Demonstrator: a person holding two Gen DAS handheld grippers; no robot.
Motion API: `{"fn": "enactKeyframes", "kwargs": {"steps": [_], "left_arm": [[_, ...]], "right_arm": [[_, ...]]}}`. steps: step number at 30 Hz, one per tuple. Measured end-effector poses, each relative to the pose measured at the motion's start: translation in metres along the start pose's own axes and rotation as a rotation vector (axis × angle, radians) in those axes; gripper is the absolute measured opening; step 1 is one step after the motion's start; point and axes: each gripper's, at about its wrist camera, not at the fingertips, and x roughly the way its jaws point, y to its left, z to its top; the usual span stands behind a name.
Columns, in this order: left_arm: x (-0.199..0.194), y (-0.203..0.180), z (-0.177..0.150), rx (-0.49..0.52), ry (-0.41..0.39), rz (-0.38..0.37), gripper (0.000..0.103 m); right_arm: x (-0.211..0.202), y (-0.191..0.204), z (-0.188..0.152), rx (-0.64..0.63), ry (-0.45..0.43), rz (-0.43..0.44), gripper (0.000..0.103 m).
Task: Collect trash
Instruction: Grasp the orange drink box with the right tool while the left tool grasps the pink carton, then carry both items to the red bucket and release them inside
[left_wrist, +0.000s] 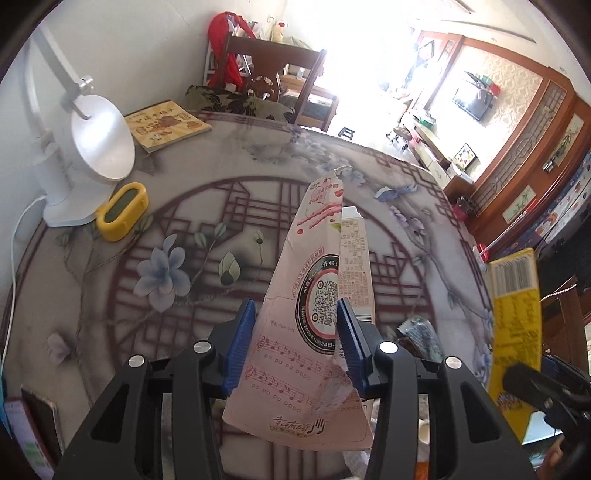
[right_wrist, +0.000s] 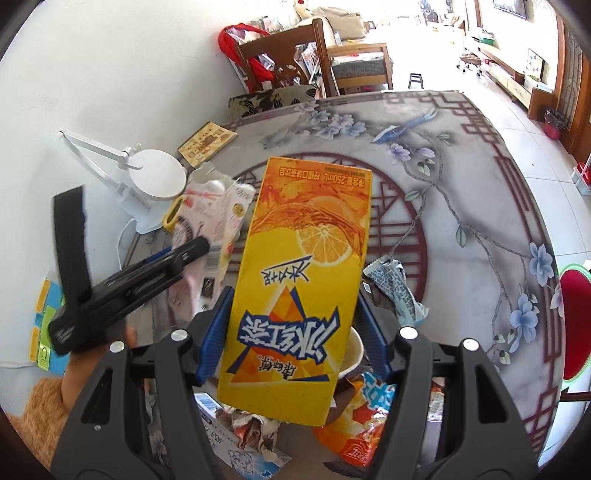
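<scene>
Cartons in both grippers, up off the table (left_wrist: 406, 206)! The left gripper (left_wrist: 295, 332) clamps a flattened pink milk carton (left_wrist: 314, 295) between its blue pads (left_wrist: 343, 325), and the carton's narrow end sticks out well past the jaws. The right gripper (right_wrist: 291, 321) squeezes a yellow juice box (right_wrist: 303, 277) tight, print upside down, standing tall between the fingers. Just beyond the right jaw lies a crumpled blue-grey wrapper (right_wrist: 399, 288) on the flowered tabletop. Under the jaws sits a paper cup (right_wrist: 354, 354) among orange snack packets (right_wrist: 362, 424). Far off to the left, a white desk lamp (left_wrist: 96, 144) and a yellow timer (left_wrist: 123, 210).
</scene>
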Motion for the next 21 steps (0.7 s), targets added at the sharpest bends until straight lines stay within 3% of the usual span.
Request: {"fn": "enactKeyframes", "kwargs": {"steps": [10,21], "left_arm": [[-0.043,-0.048,-0.02,-0.007,-0.078,-0.003,0.043],[-0.05,-0.113,-0.035,0.023,-0.097,-0.006,0.044]], "right_arm": [[-0.036,-0.03,-0.008,-0.014,-0.034,0.034,0.062],[-0.067,-0.095,-0.014,0.026,-0.058,0.04,0.062]]}}
